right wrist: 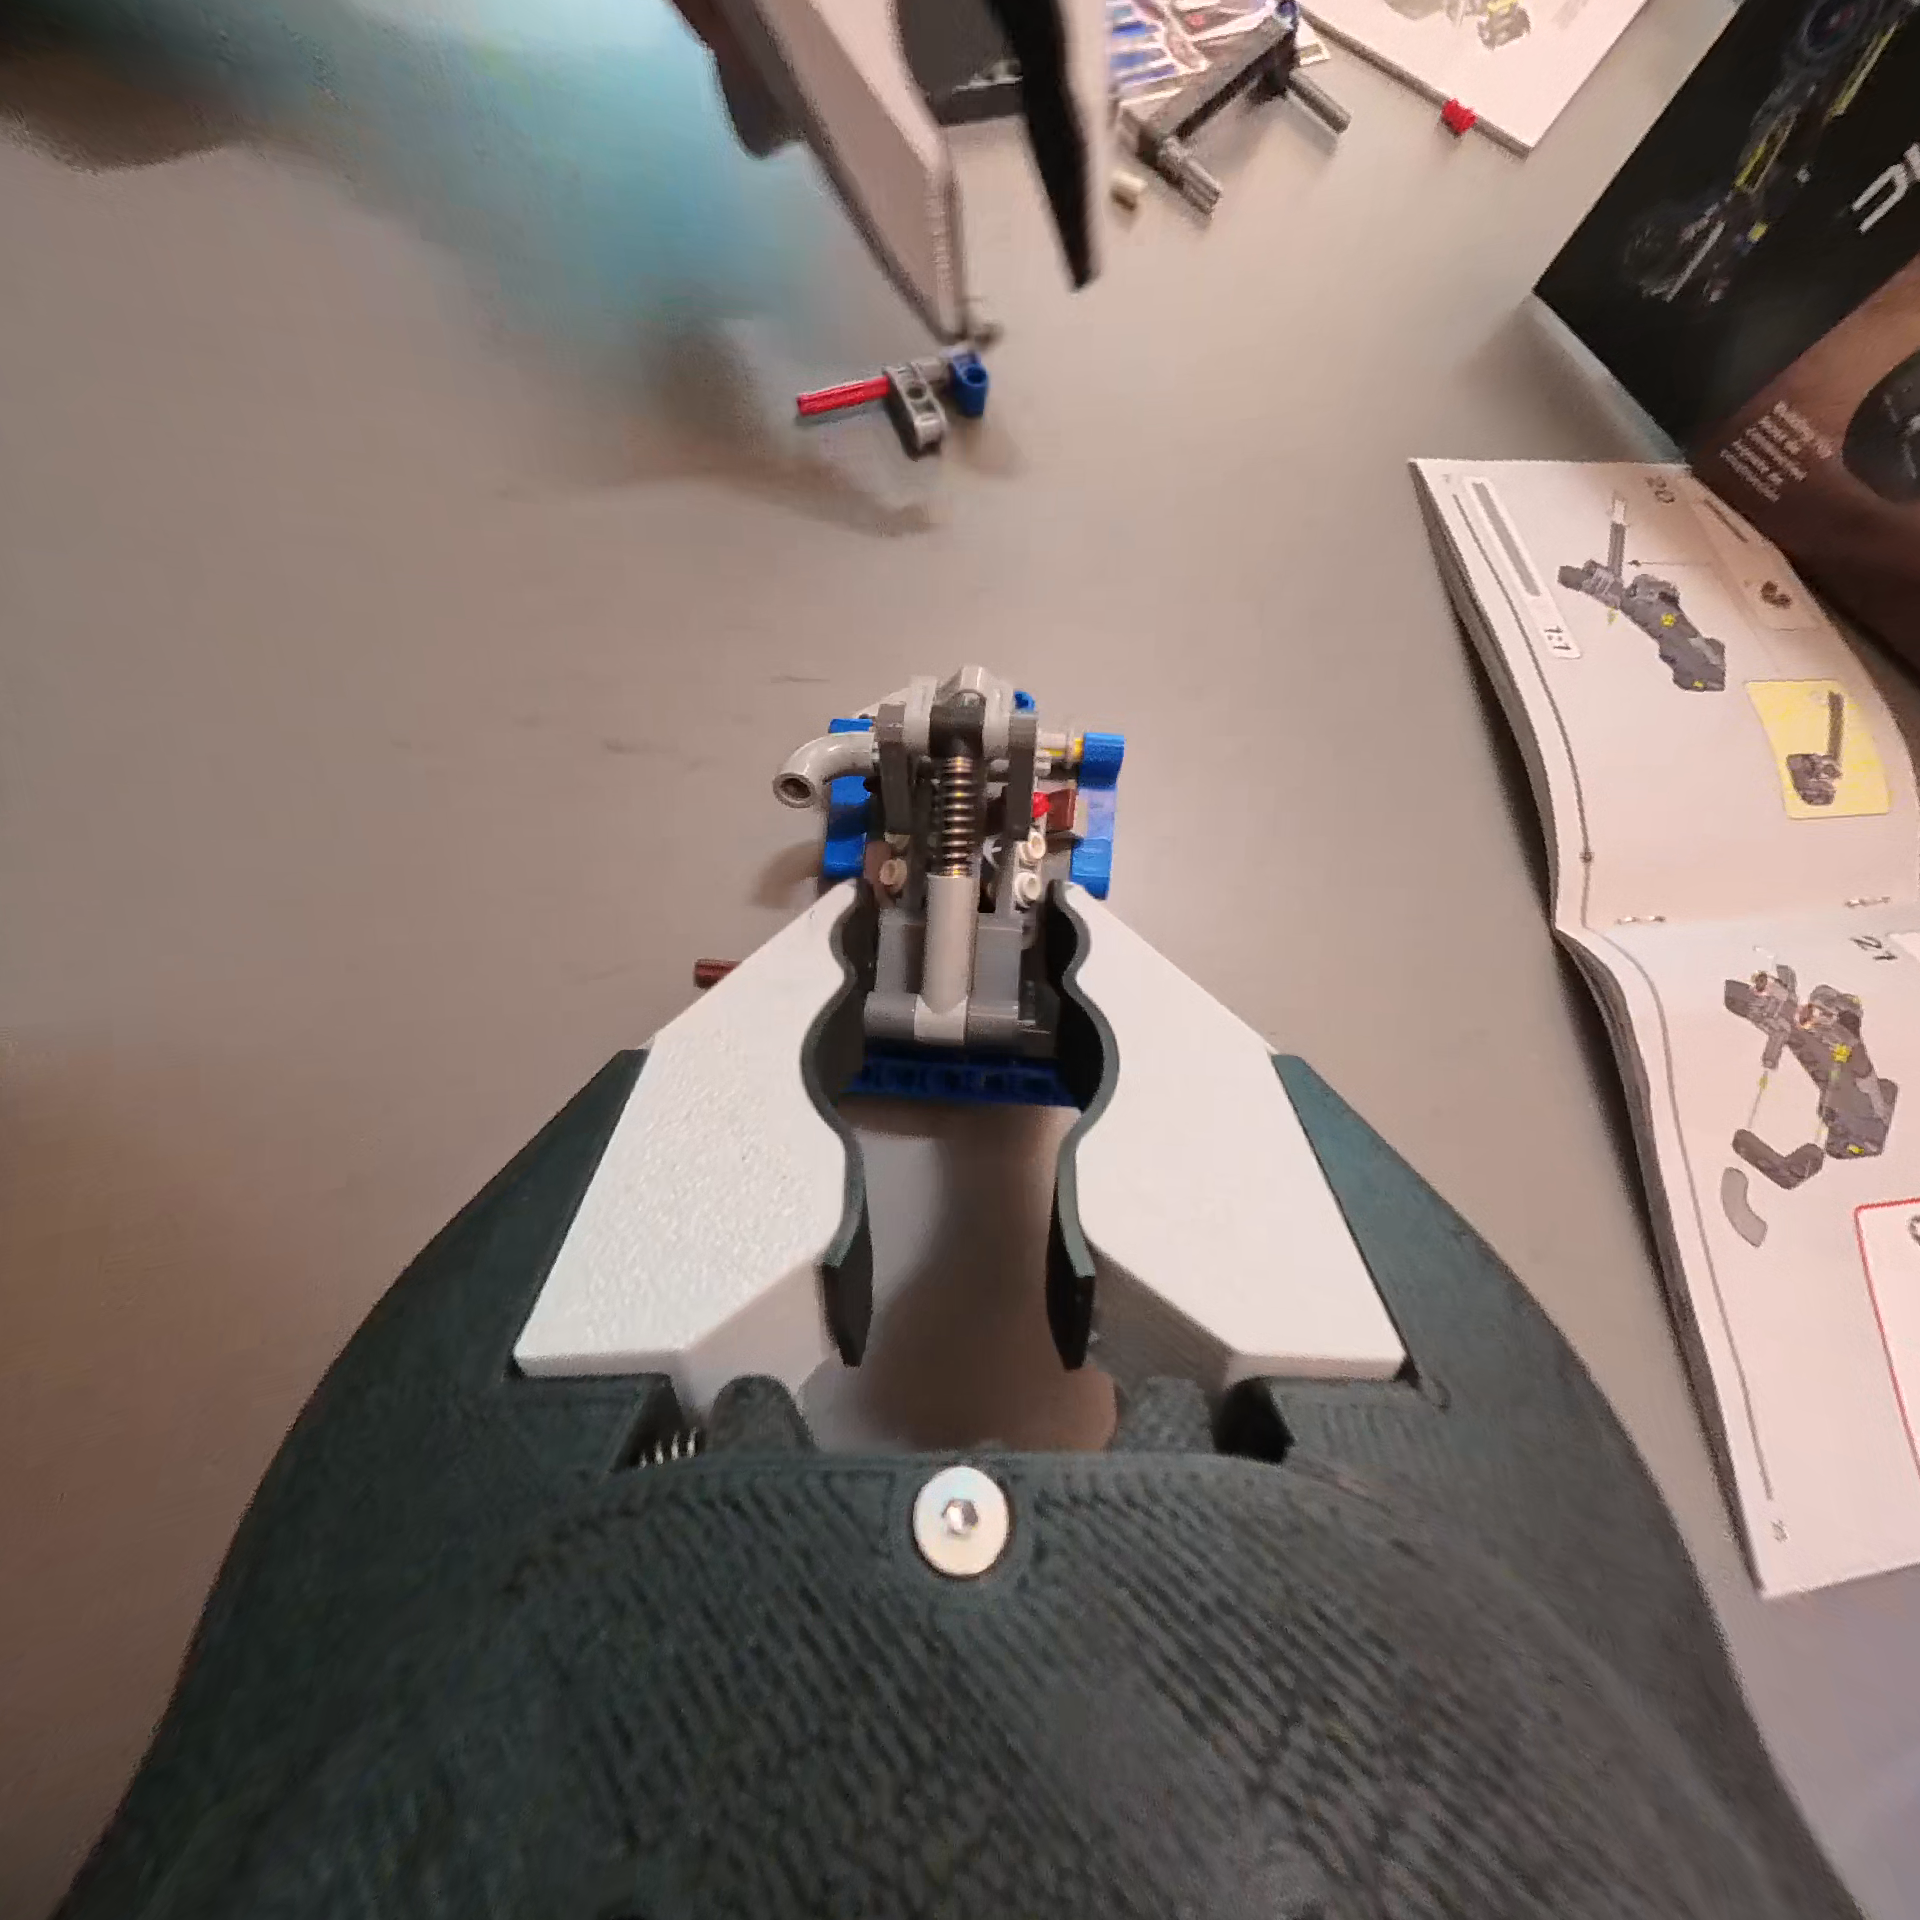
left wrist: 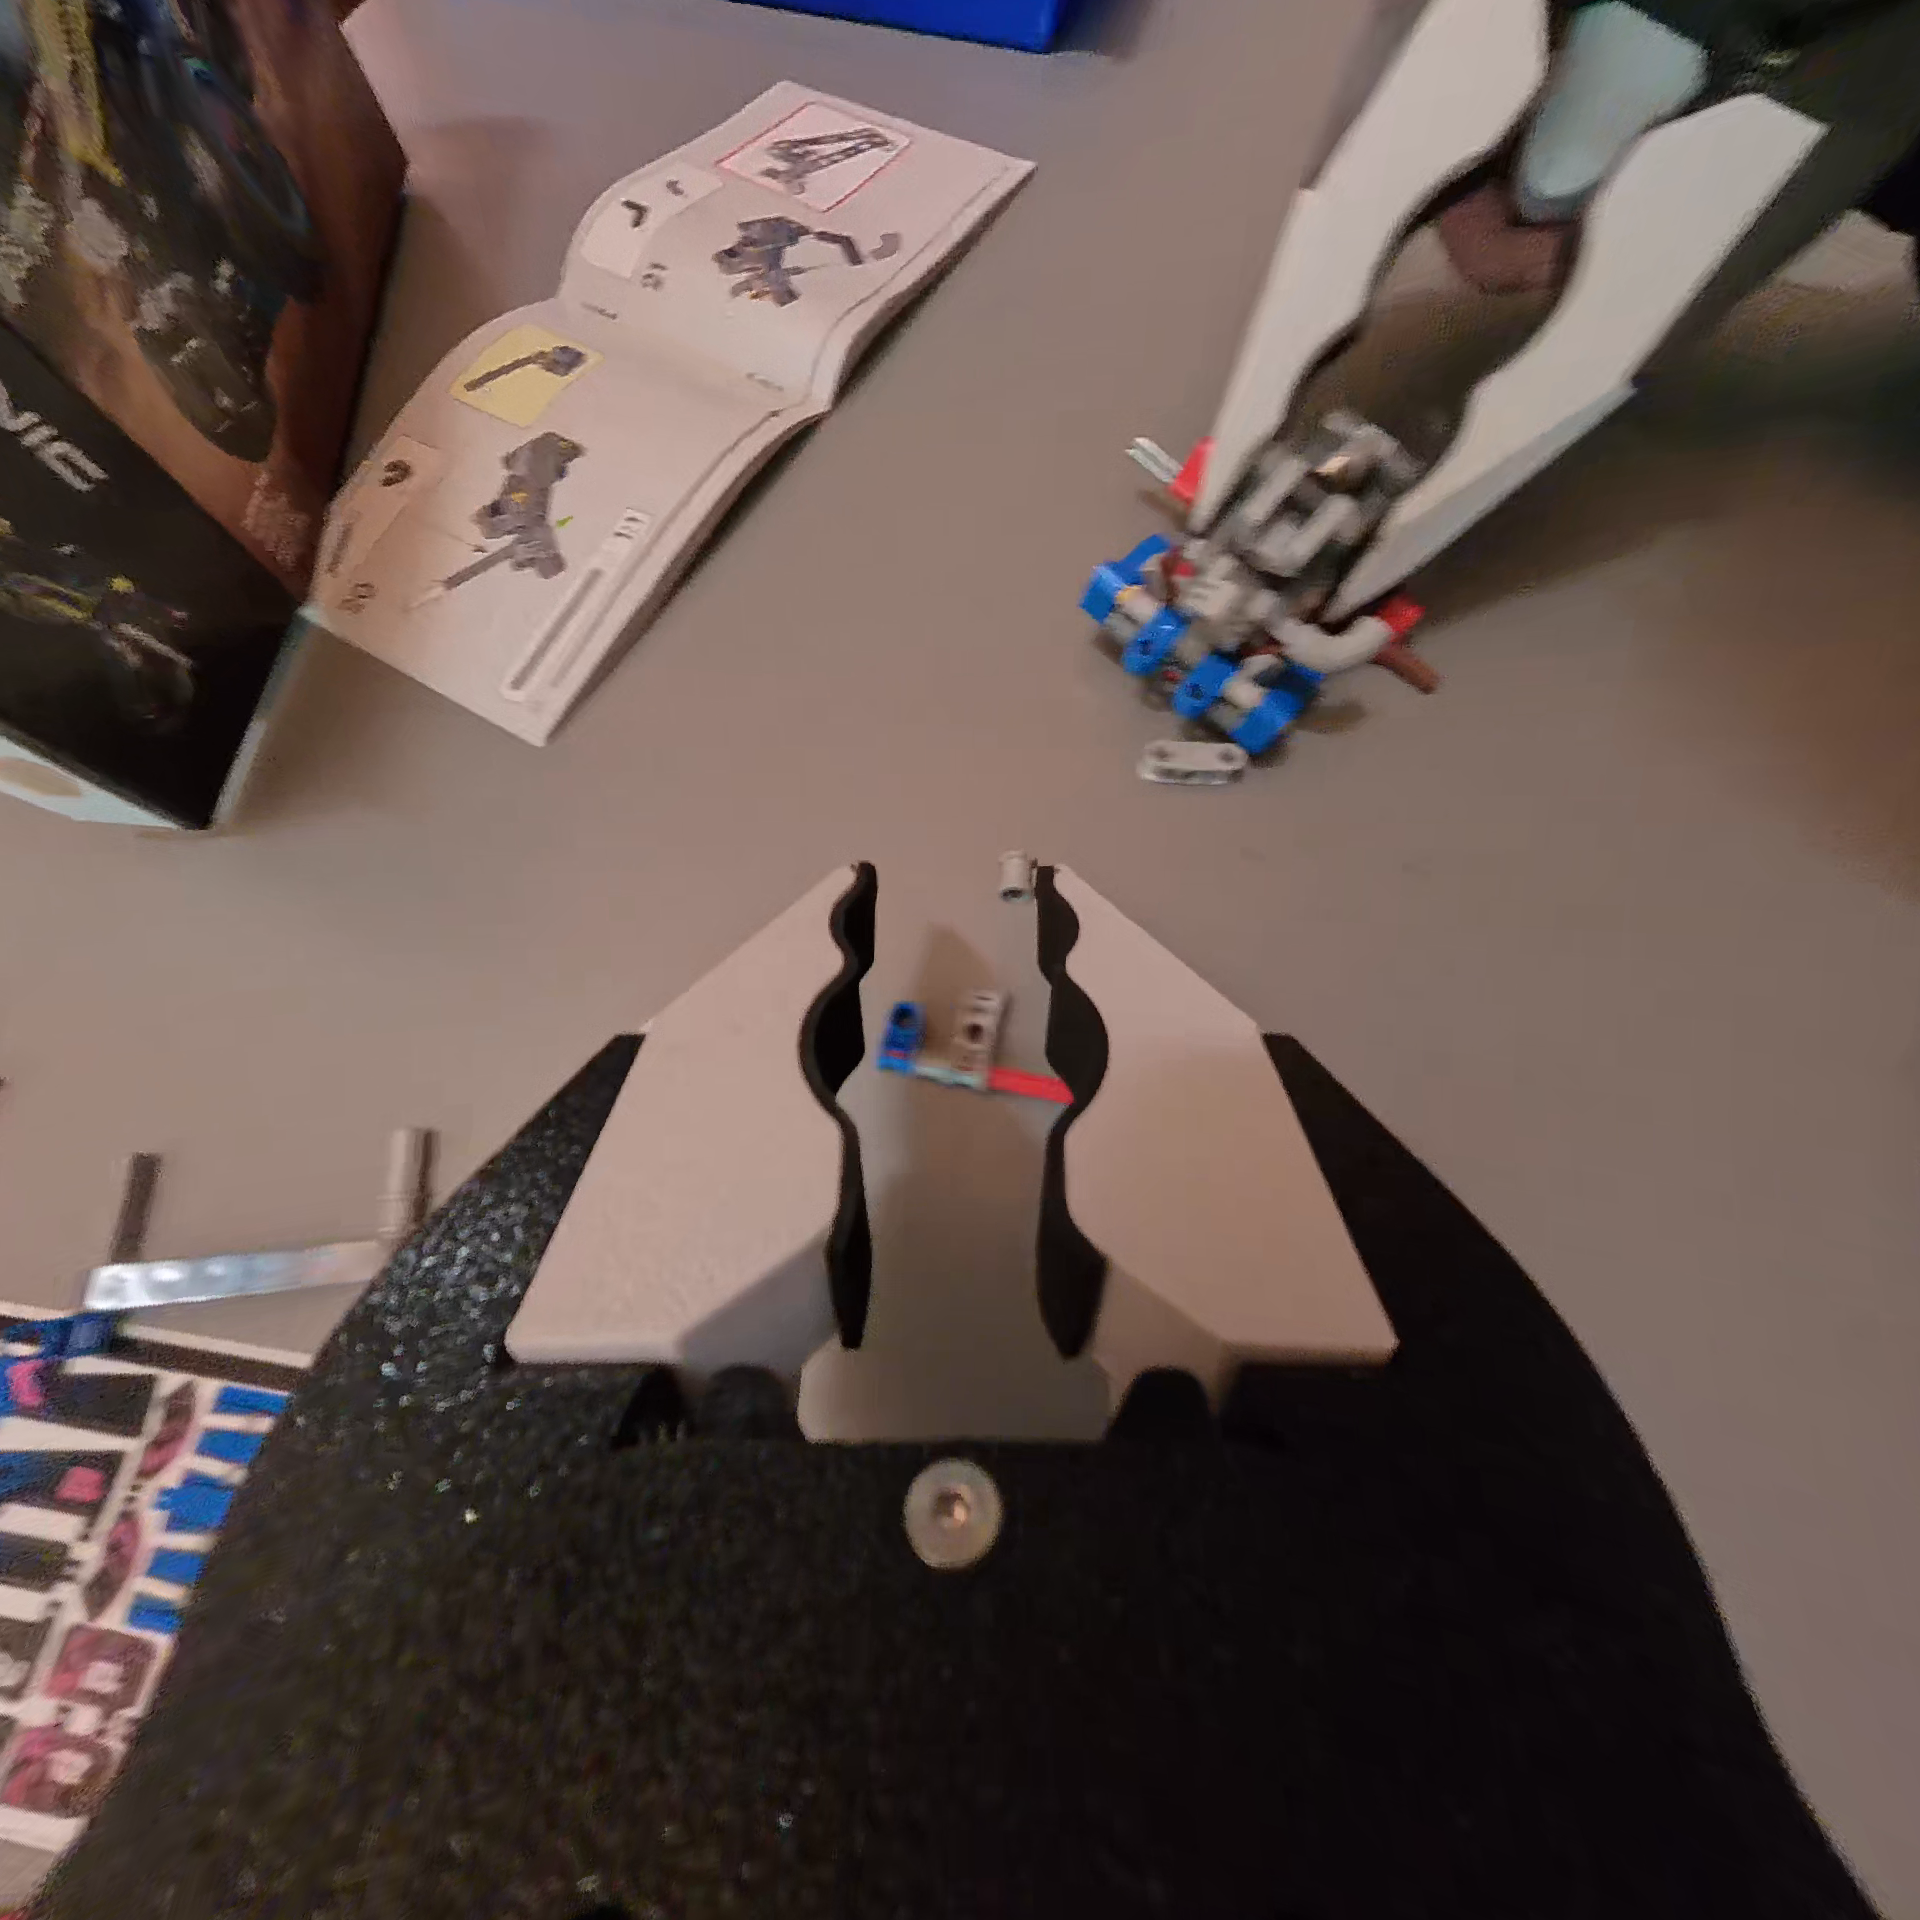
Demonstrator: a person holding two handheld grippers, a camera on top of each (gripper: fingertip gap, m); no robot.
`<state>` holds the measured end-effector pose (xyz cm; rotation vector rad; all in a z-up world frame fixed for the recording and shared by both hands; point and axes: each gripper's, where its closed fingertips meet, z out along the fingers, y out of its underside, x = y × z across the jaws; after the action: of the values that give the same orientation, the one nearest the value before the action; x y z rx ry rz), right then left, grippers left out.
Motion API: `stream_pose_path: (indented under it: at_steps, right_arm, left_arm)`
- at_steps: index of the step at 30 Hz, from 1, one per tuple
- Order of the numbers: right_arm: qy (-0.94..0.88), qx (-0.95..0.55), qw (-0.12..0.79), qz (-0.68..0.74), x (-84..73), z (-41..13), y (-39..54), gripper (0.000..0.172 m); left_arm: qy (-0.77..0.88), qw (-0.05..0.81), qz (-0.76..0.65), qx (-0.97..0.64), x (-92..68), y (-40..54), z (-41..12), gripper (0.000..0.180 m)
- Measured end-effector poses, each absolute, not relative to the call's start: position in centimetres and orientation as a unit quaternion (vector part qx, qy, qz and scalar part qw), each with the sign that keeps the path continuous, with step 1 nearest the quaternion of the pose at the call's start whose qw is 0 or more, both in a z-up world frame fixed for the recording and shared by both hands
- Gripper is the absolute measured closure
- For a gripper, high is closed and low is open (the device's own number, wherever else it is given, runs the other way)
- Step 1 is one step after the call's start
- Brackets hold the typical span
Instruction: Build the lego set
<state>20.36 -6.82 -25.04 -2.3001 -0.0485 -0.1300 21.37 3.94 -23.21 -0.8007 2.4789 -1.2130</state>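
No container stands open; a dark printed cardboard box [left wrist: 135, 436] sits shut on the grey desk [left wrist: 831, 790], far left of the left tool [left wrist: 956, 883].

The left tool hangs released above the desk, its wavy black-lined pads apart. Below the gap lies a small brick piece [left wrist: 961, 1044]: a blue connector, a grey holed block and a red axle in a row, touched by neither pad. A tiny grey bush [left wrist: 1016, 878] lies just beside its right fingertip.

The right tool [right wrist: 961, 904] is clenched on a brick assembly [right wrist: 956, 831] of grey beams, blue frames, a curved grey tube and a metal coil spring; its pads press the grey sides.

An open instruction booklet [right wrist: 1662, 987] lies flat to the right of that tool. A flat grey link [left wrist: 1193, 758] lies just in front of the assembly. A sticker sheet [left wrist: 94, 1558] and loose grey axles [left wrist: 405, 1184] lie at the left tool's near left.
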Motion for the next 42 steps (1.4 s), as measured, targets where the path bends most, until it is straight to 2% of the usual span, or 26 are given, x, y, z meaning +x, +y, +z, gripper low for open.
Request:
stream_pose_path:
  at_steps: [4, 8, 11, 13, 16, 18, 20, 24, 28, 31, 36, 39, 42]
  right_arm:
    - [-0.01, -0.911, 0.405, -0.082, 20.9, -25.0, -6.4, 0.133]
    - [-0.015, -0.91, 0.407, -0.077, 20.6, -25.2, -5.8, 0.144]
    - [0.003, -0.91, 0.406, -0.08, 20.6, -25.2, -5.8, 0.144]
    - [0.023, -0.914, 0.397, -0.084, 20.6, -25.2, -6.1, 0.144]
    - [0.025, -0.915, 0.391, -0.095, 20.3, -24.9, -6.7, 0.143]
    - [0.04, -0.905, 0.414, -0.092, 20.5, -23.8, -6.6, 0.137]
    - [0.044, -0.904, 0.42, -0.072, 20.6, -23.3, -6.5, 0.139]
    - [-0.001, -0.922, 0.378, -0.079, 20.9, -24.2, -6.6, 0.131]
    - [-0.047, -0.929, 0.359, -0.073, 20.6, -25.0, -6.2, 0.131]
    - [-0.052, -0.93, 0.356, -0.069, 20.7, -25.1, -6.1, 0.131]
    - [-0.054, -0.928, 0.363, -0.07, 20.8, -24.7, -6.2, 0.131]
    - [-0.042, -0.931, 0.351, -0.088, 21.2, -24.1, -7.3, 0.126]
    - [-0.011, -0.919, 0.377, -0.115, 22.2, -22.5, -8.1, 0.13]
  left_arm:
    - [0.86, 0.144, -0.416, -0.259, 17.7, 1.1, -23.7, 0.153]
    - [0.86, 0.209, -0.407, -0.226, 16.1, -2.2, -24.4, 0.155]
    - [0.845, 0.214, -0.404, -0.279, 16.1, -3.4, -24.7, 0.16]
    - [0.826, 0.166, -0.427, -0.329, 15.9, -4.1, -24.8, 0.16]
    - [0.745, 0.012, -0.515, -0.423, 15.4, -5.3, -23.6, 0.163]
    - [0.676, -0.081, -0.56, -0.472, 15.6, -5.4, -22.8, 0.164]
    - [0.63, -0.127, -0.583, -0.498, 16.1, -5.0, -22.6, 0.17]
    - [0.601, -0.098, -0.635, -0.476, 16.8, -4.4, -21.2, 0.173]
    - [0.61, -0.038, -0.661, -0.435, 17.2, -4.1, -19.7, 0.171]
    - [0.628, 0.008, -0.667, -0.401, 17.2, -4.0, -18.9, 0.168]
    - [0.639, 0.034, -0.679, -0.361, 17.0, -4.2, -18.0, 0.168]
    - [0.661, 0.061, -0.668, -0.337, 16.9, -4.1, -18.0, 0.167]
    - [0.719, 0.143, -0.606, -0.309, 17.8, -2.5, -19.3, 0.17]
